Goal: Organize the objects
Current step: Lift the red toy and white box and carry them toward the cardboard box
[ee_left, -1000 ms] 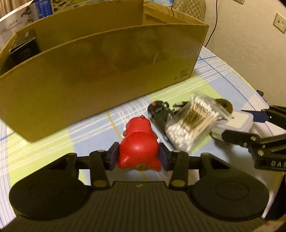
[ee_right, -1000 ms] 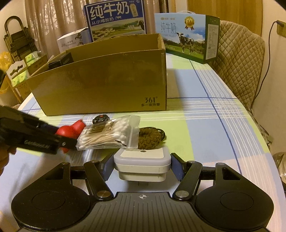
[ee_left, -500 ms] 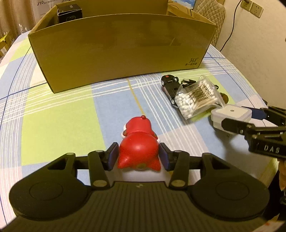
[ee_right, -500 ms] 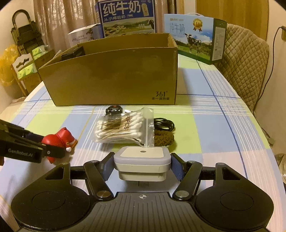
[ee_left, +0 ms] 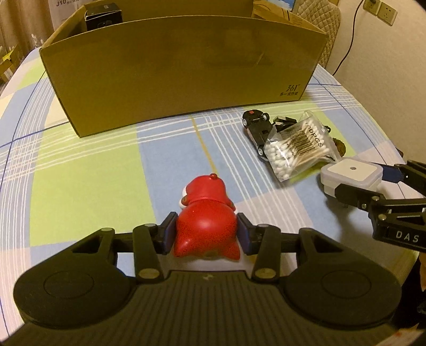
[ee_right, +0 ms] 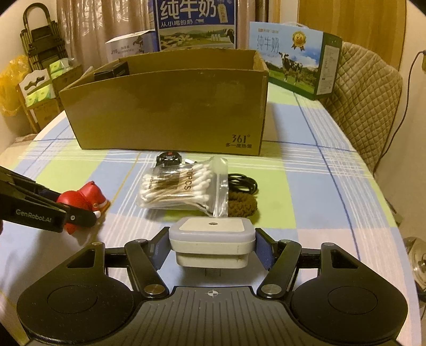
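Note:
My left gripper (ee_left: 206, 233) is shut on a red toy figure (ee_left: 206, 215), held over the checked tablecloth; the toy also shows in the right wrist view (ee_right: 80, 199). My right gripper (ee_right: 211, 246) is shut on a white square plug-in device (ee_right: 211, 237), also seen in the left wrist view (ee_left: 351, 174). An open cardboard box (ee_left: 181, 69) stands beyond, with a black item (ee_left: 103, 16) in its far left corner. A bag of cotton swabs (ee_right: 183, 186), a black toy car (ee_left: 257, 127) and a brown cord bundle (ee_right: 242, 205) lie in front of the box.
Milk cartons (ee_right: 295, 66) and a padded chair (ee_right: 367, 106) stand behind the box. The table's edge (ee_right: 399, 239) curves at the right. A shelf with tissue packs (ee_right: 37, 90) is at the far left.
Both grippers have drawn back from the box and risen, each still holding its object. The box and the loose items now look farther off.

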